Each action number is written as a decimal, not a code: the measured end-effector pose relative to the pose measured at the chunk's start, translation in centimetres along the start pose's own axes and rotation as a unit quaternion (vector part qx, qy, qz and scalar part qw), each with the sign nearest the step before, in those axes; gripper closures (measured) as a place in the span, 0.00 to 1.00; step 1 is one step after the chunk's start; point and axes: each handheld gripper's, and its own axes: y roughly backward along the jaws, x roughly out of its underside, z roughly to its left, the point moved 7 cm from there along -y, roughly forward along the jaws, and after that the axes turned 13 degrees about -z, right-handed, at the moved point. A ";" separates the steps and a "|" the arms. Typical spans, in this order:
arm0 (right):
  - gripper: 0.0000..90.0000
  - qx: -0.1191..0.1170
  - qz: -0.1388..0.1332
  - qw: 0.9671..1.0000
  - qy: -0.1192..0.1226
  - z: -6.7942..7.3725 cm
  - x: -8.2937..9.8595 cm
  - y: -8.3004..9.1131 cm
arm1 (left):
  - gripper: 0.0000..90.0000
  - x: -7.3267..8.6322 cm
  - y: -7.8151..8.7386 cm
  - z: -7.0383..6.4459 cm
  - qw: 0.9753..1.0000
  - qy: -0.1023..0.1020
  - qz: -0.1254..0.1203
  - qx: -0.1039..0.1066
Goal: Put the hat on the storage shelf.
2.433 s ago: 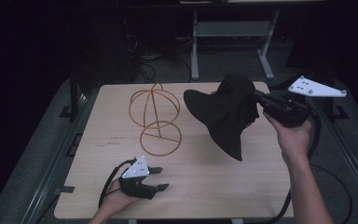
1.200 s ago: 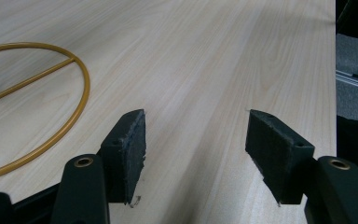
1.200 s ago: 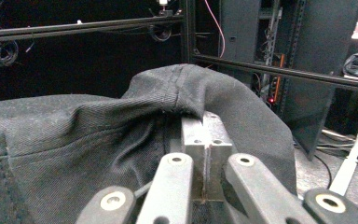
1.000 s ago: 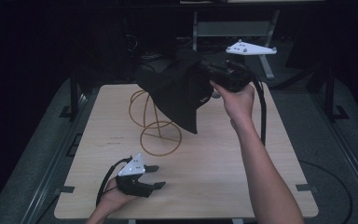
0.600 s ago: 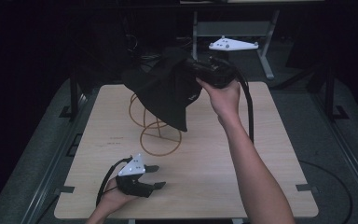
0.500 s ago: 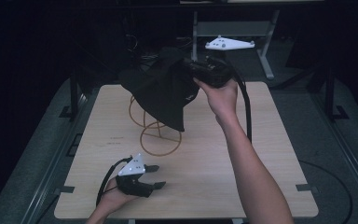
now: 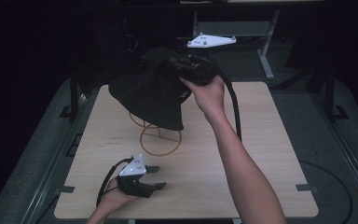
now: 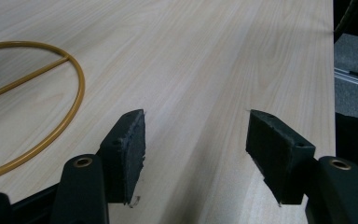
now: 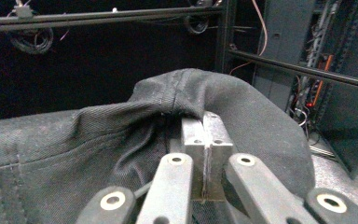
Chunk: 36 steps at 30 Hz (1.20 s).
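Observation:
A black fabric hat [image 7: 149, 95] hangs in the air over the gold wire stand [image 7: 161, 140], hiding the stand's upper part. My right gripper [image 7: 179, 65] is shut on the hat's cloth at its top right. In the right gripper view the jaws are pressed together [image 9: 203, 126] with the hat [image 9: 98, 135] bunched around them. My left gripper [image 7: 154, 177] rests open on the wooden table [image 7: 261, 140] near the front left. Its pads [image 8: 130, 144] stand wide apart with nothing between them, and the stand's base ring [image 8: 51, 135] lies to their left.
A black cable [image 7: 235, 112] trails from the right gripper down along the forearm. Dark metal rails [image 7: 74, 93] flank the table's left side. A white desk frame [image 7: 265, 46] stands behind the table on the dark floor.
My right gripper has carried the hat from the table's right side up and leftward, and it now hangs over the wire stand. The left gripper has stayed put.

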 end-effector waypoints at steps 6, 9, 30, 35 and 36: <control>0.99 -0.009 0.019 0.999 0.026 1.0 0.4 -1.5 | 0.41 0.0 -0.1 0.0 1.000 0.003 -0.002 0.001; 0.99 -0.021 0.034 0.999 0.036 1.6 0.8 -2.2 | 0.41 0.0 -0.2 -0.1 1.000 0.003 -0.002 0.003; 0.84 -0.073 0.117 0.990 0.029 3.9 5.2 -4.7 | 0.40 0.1 -0.4 -1.2 1.000 -0.012 0.009 0.022; 0.76 -0.084 0.110 0.990 0.006 3.9 5.1 -4.2 | 0.40 0.2 -0.3 -1.3 1.000 -0.008 0.007 0.021; 0.74 -0.084 0.109 0.990 0.001 3.9 5.1 -4.1 | 0.40 0.3 -0.3 -1.3 1.000 -0.009 0.009 0.021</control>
